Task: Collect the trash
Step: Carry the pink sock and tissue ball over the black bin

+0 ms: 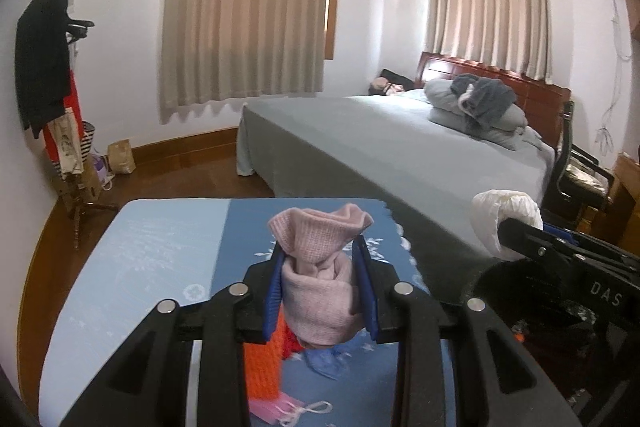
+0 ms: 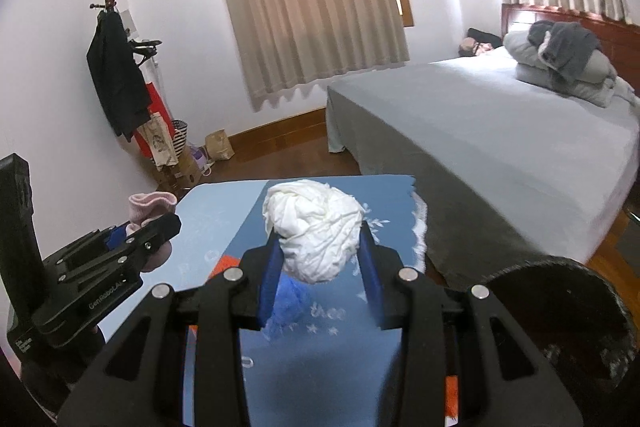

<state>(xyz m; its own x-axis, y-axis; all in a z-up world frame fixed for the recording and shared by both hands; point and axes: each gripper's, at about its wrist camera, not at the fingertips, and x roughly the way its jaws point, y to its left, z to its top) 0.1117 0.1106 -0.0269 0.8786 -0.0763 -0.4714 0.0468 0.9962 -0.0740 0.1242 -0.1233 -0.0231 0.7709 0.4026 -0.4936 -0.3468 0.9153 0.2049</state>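
Observation:
My left gripper [image 1: 320, 267] is shut on a rolled pink knitted sock [image 1: 320, 279], held above a blue mat [image 1: 152, 267]. My right gripper [image 2: 318, 247] is shut on a crumpled white wad of paper [image 2: 312, 227]. In the left wrist view the white wad [image 1: 504, 223] and the right gripper [image 1: 516, 231] show at the right. The right wrist view has the pink sock [image 2: 150, 207] in the left gripper [image 2: 160, 227] at its left. On the mat lie an orange knitted piece [image 1: 262, 367], a blue crumpled piece [image 1: 326, 363] and a pink face mask [image 1: 280, 409].
A black round bin [image 2: 568, 315] stands low at the right, its dark rim [image 1: 520, 291] also in the left wrist view. A bed with a grey cover [image 1: 400, 155] fills the right. A coat stand with clothes [image 1: 52, 67] and a paper bag [image 1: 120, 157] stand by the far wall.

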